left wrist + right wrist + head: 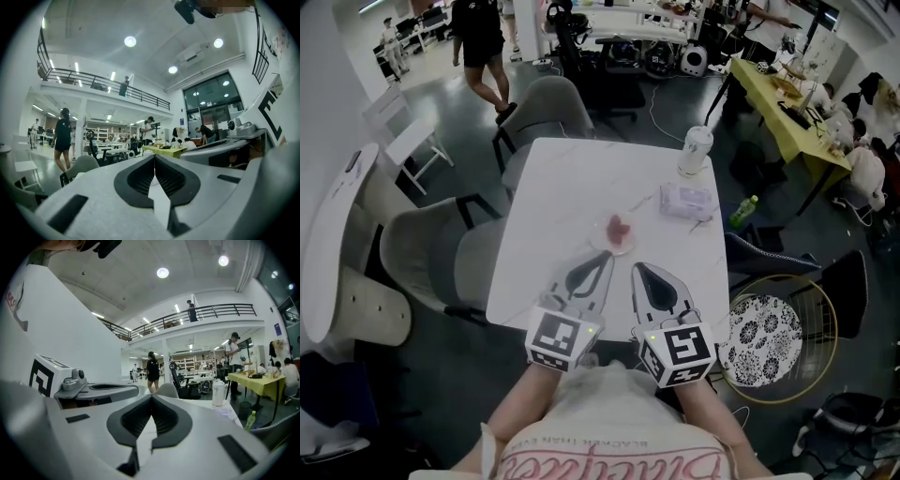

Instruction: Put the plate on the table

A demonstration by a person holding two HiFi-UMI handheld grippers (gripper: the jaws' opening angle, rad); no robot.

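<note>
Both grippers hung over the near edge of the white table [548, 197] as I worked the rig, the left gripper [602, 263] and right gripper [643, 273] side by side. Each had its jaws pressed together with nothing between them. The small plate [615, 234], carrying something pink, lay flat on the tabletop just beyond the two tips, touched by neither.

By my reading, the placing was done, or the job had not started. A patterned round piece [759, 337] sat in a wire basket [814, 309] on the floor to my right, and I could not tell if it was a second plate. If it was, the next move called for opening the right jaws and reaching down past the table's corner.

A lidded cup [695, 150] and a soft packet [686, 200] held the far right of the table. A green bottle [743, 211] lay on the floor, and a grey chair [427, 253] stood at the left.
</note>
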